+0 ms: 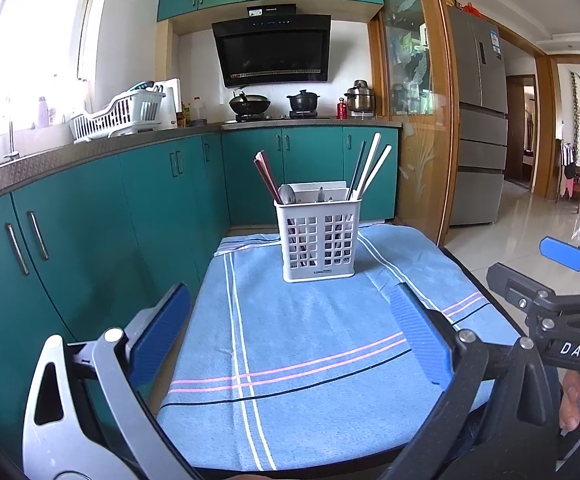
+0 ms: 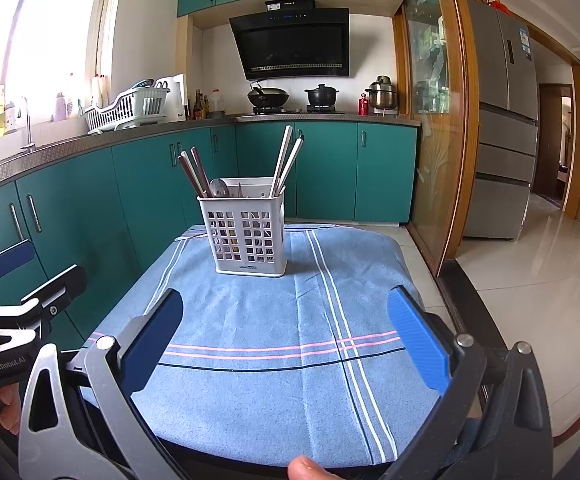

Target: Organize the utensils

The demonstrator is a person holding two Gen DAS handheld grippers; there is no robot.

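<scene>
A white perforated utensil caddy (image 1: 319, 238) (image 2: 248, 236) stands upright at the far end of a small table covered by a blue striped cloth (image 1: 298, 344) (image 2: 286, 340). In it are dark red chopsticks (image 1: 267, 178) (image 2: 194, 174) at the left, white chopsticks (image 1: 372, 164) (image 2: 286, 160) at the right, and a metal spoon (image 1: 287, 194) (image 2: 219, 187) between them. My left gripper (image 1: 290, 336) hangs open over the near cloth with nothing between its fingers. My right gripper (image 2: 286, 340) is likewise open and empty, well short of the caddy.
Teal cabinets (image 1: 90, 220) and a counter with a dish rack (image 1: 120, 114) run along the left and back. A stove with a wok (image 2: 268, 98) and pots sits behind. A glass-panelled wooden door (image 2: 434, 120) and a fridge (image 2: 506, 120) are at right, with tiled floor (image 2: 530, 280).
</scene>
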